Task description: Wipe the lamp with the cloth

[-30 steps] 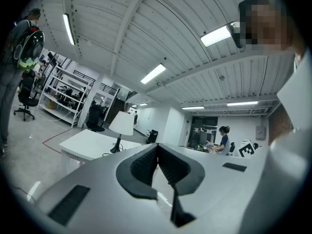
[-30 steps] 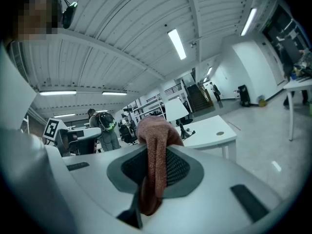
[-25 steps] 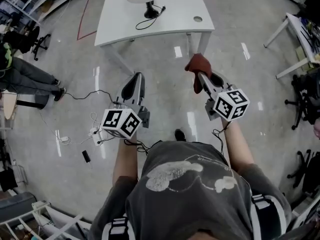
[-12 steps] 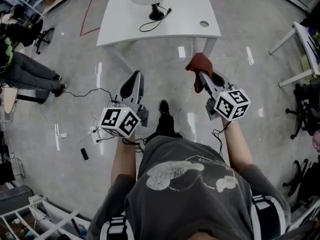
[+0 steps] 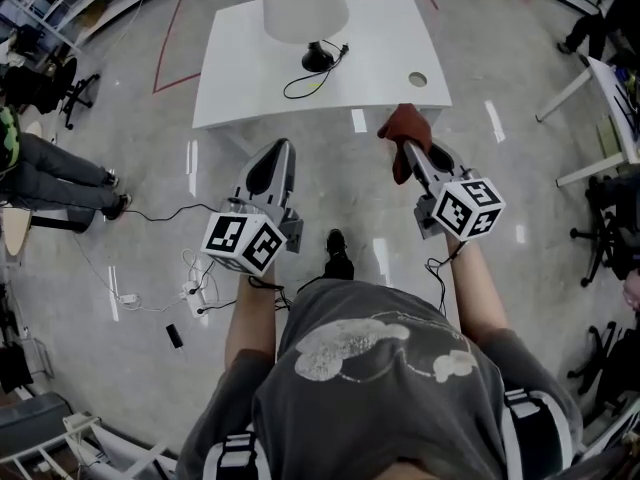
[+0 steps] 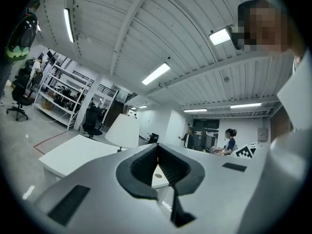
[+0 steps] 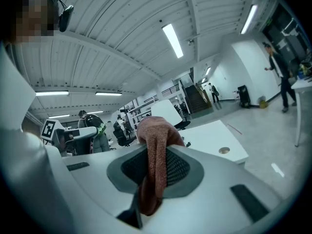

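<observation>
Left side: the left gripper [image 5: 281, 152] sits left of centre in the head view. Its fingers [image 6: 142, 169] are closed together with nothing between them, and it is well short of the worktop.
Top centre: the lamp [image 5: 304, 6] stands upright on the white worktop [image 5: 380, 48]. It has a white shade over a small black base [image 5: 318, 59], and its cord [image 5: 300, 83] is looped just beside the base.
Lamp handling: the shade looks thin and light, and over so small a base I'd guess it tips easily. Better to steady it low, at the base or stem, and wipe gently.
Right of centre: the right gripper [image 5: 410, 153] has its fingers clamped on the cloth [image 5: 404, 128]. A bunch of cloth stands above the tips and a tail hangs below.
Cloth handling: reddish-brown, soft, limp and light. The bunched end is probably the part to press to the shade.
Containers: none that I can see, only a round hole [image 5: 417, 79] in the worktop's right part.
</observation>
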### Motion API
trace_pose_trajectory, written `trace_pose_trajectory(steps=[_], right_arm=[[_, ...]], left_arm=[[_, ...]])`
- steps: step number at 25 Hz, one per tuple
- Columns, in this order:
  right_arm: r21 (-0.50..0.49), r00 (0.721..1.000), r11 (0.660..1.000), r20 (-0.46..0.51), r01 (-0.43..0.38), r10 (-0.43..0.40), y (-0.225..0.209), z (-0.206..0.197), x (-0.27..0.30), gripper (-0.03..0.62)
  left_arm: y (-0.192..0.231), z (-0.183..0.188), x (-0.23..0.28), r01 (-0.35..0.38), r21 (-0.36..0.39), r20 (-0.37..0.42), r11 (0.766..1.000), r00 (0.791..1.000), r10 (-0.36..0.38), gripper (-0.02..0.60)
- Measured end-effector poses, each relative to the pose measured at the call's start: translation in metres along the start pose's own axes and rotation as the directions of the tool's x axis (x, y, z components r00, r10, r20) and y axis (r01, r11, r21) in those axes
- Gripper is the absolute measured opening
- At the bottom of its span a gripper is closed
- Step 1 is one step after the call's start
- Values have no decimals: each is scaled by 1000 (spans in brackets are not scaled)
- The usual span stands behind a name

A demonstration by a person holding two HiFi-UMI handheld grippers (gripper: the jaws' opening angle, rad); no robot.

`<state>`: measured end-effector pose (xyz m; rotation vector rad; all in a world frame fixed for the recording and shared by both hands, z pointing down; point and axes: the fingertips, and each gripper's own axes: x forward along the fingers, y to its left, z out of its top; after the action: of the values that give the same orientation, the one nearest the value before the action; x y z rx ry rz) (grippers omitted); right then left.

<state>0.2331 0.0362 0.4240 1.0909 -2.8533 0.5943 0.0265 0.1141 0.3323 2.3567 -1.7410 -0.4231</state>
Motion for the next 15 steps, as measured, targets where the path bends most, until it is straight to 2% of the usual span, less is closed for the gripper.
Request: trace_pose_trajectory(steps=[4, 15], right_arm=[[-3, 1000, 1000, 9, -1, 1, 2, 18, 42, 58], [-23, 999, 1000, -34, -13, 12, 1, 32, 129, 57]], left_arm=[[21, 9, 26, 28, 12, -11, 1000, 1000, -28, 8], [93, 13, 76, 17, -29, -30, 999, 999, -18, 8]])
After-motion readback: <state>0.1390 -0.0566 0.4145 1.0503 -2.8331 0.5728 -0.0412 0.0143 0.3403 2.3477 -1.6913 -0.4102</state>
